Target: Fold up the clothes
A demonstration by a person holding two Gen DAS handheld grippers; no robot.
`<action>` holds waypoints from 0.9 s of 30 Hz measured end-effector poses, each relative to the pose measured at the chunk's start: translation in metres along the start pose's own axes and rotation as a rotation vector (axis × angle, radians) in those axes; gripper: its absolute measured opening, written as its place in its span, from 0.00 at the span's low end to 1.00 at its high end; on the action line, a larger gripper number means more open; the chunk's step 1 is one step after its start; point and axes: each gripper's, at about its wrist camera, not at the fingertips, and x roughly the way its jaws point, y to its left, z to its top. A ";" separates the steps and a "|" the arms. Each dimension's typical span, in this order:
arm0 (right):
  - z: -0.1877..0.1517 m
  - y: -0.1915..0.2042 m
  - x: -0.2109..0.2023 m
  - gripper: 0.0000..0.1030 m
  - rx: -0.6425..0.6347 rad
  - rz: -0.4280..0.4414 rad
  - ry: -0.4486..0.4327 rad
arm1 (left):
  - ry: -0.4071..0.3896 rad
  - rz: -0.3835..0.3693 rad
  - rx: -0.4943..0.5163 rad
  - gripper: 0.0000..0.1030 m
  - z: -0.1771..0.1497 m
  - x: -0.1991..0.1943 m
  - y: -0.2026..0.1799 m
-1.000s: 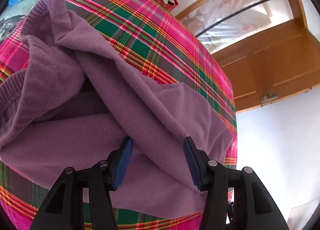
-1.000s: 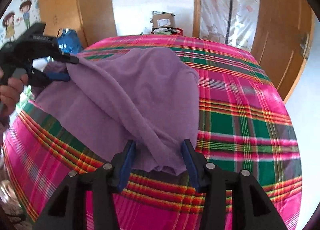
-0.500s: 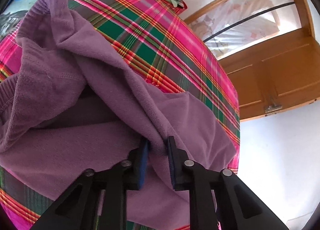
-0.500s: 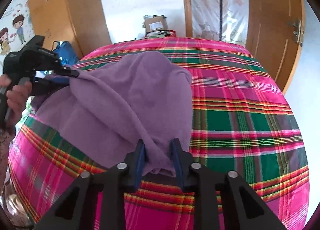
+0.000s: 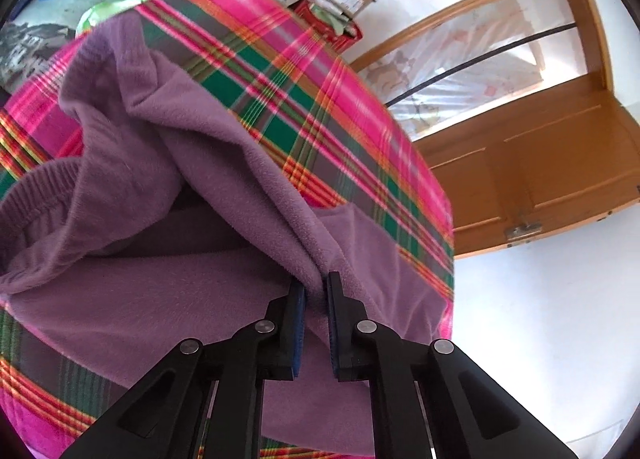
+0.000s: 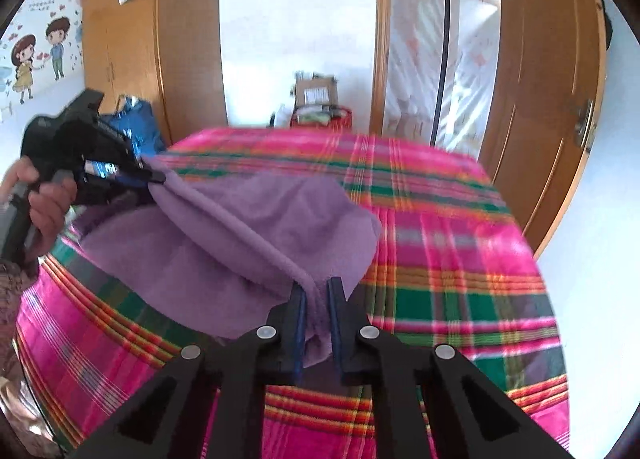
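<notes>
Both tongs, the left tongs [image 5: 314, 293] and right tongs [image 6: 316, 293], had just closed, pinching the purple garment [image 6: 256, 235] (spread a second before) and lifting it off the plaid bed [image 6: 460, 259], ready to fold.

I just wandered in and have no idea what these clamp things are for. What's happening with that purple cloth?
A person is folding a purple fleece garment on a table covered with a pink and green plaid cloth, using a hand-held clamp in each hand. The left gripper and the right gripper have both just been closing and now each pinches a fold of the garment's edge. The edge is stretched taut between them and lifted off the cloth, while the rest still lies crumpled on the table.
</notes>
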 end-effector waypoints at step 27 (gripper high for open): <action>0.101 0.054 -0.087 0.04 -0.253 -0.132 -0.381 | -0.187 -0.153 0.067 0.10 0.008 -0.101 -0.030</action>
